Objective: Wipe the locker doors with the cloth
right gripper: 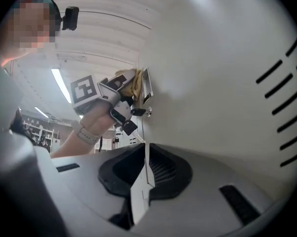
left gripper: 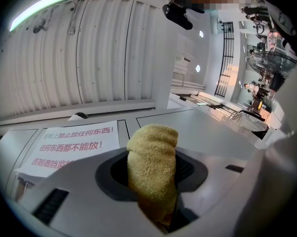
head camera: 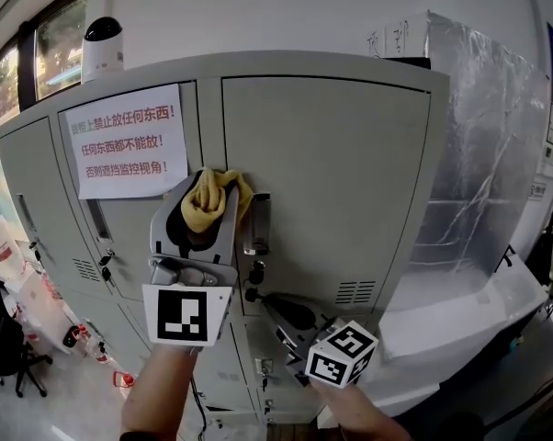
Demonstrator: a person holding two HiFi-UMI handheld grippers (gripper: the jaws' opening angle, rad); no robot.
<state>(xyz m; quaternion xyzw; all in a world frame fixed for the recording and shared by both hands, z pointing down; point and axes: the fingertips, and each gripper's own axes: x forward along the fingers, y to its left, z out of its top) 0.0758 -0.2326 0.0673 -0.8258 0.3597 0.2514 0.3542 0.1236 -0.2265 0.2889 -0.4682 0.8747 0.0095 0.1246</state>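
A yellow cloth [head camera: 209, 200] is bunched between the jaws of my left gripper [head camera: 201, 211], which is shut on it and holds it against the grey locker doors [head camera: 332, 182] near the seam between two upper doors. In the left gripper view the cloth [left gripper: 152, 167] fills the gap between the jaws. My right gripper [head camera: 290, 312] hangs lower, close to the same door below its handle [head camera: 258, 223], jaws shut with nothing in them. The right gripper view shows the shut jaws [right gripper: 144, 154], the door's vent slots [right gripper: 284, 98], and the left gripper [right gripper: 120, 94] with the cloth [right gripper: 131, 80].
A white paper notice [head camera: 125, 141] with red print is stuck on the left door. A white camera [head camera: 102, 49] stands on the locker top. Foil-covered panel [head camera: 483, 154] stands to the right. Keys hang from locks [head camera: 255, 274]. Chairs and clutter [head camera: 19, 329] are lower left.
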